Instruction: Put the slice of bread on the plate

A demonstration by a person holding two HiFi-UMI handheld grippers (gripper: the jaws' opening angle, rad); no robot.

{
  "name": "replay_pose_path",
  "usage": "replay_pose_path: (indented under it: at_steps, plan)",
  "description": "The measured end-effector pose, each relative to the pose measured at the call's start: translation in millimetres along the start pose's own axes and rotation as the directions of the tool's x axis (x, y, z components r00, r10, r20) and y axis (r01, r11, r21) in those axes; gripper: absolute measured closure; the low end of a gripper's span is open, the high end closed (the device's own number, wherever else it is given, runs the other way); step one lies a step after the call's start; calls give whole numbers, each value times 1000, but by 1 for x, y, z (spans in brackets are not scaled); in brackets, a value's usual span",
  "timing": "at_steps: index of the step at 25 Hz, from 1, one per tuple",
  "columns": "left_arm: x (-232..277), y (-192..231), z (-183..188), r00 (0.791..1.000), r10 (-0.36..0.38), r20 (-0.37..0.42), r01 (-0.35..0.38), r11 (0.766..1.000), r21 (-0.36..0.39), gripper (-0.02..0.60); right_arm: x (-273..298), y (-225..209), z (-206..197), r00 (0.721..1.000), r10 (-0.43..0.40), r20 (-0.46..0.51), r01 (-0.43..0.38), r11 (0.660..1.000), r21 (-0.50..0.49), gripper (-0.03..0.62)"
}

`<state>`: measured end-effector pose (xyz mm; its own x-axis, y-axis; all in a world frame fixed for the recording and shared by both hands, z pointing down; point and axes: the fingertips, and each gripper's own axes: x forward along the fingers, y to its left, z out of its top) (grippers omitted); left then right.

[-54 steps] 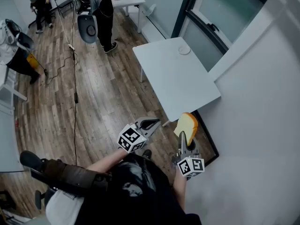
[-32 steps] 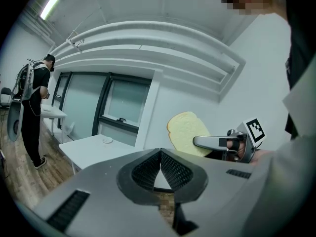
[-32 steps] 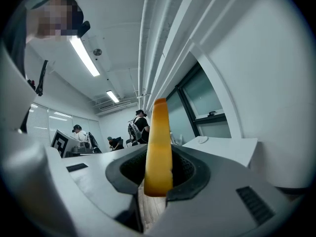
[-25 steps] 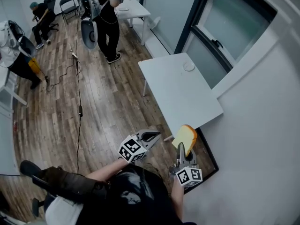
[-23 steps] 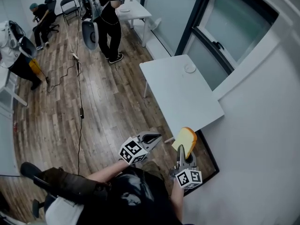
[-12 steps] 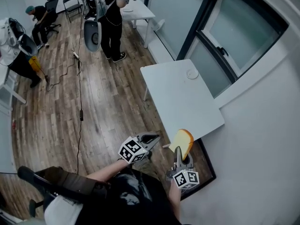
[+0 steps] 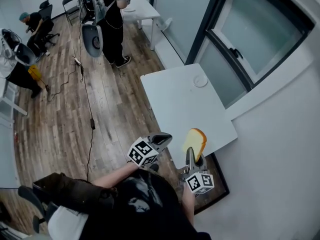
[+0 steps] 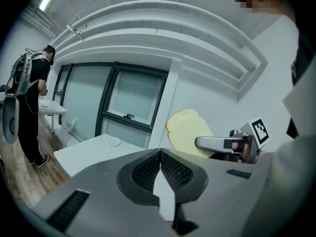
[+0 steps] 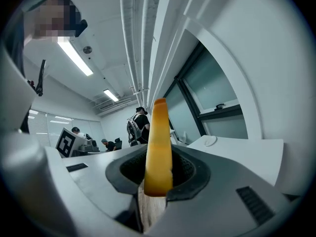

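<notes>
A slice of bread (image 7: 194, 141) with a golden crust stands upright in my right gripper (image 7: 192, 152), which is shut on its lower edge. In the right gripper view the bread (image 9: 159, 147) shows edge-on between the pads. It hangs over the near edge of a white table (image 7: 172, 109). A small white plate (image 7: 200, 81) lies at the table's far end, also seen in the left gripper view as the plate (image 8: 114, 142) and in the right gripper view as the plate (image 9: 211, 141). My left gripper (image 7: 163, 138) is shut and empty, left of the bread (image 8: 190, 131).
A grey wall and a dark-framed window (image 7: 240, 39) run along the table's right side. A black-rimmed mat (image 7: 218, 181) lies on the floor by the wall. A person (image 7: 102, 14) stands beyond the table near a second white table (image 7: 142, 6). A cable (image 7: 85, 84) crosses the wooden floor.
Both grippers have moved forward toward the white table, and the bread now hangs over its near edge. The grip on the bread is unchanged.
</notes>
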<state>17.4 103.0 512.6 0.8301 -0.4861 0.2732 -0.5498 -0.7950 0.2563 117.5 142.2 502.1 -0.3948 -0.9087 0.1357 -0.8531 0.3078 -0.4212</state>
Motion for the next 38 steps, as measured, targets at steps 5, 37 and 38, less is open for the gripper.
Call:
replay_pose_path:
  at_steps: [5, 37, 38]
  plan:
    - [33, 24, 12, 1000, 17, -22, -16, 999, 29, 576, 38, -34, 11, 999, 24, -32, -23, 999, 25, 498]
    - [209, 234, 36, 979, -124, -160, 123, 992, -14, 575, 258, -143, 21, 983, -128, -131, 141, 985, 101, 499]
    - [219, 239, 33, 978, -117, -174, 117, 993, -8, 575, 267, -153, 19, 983, -118, -141, 134, 985, 105, 499]
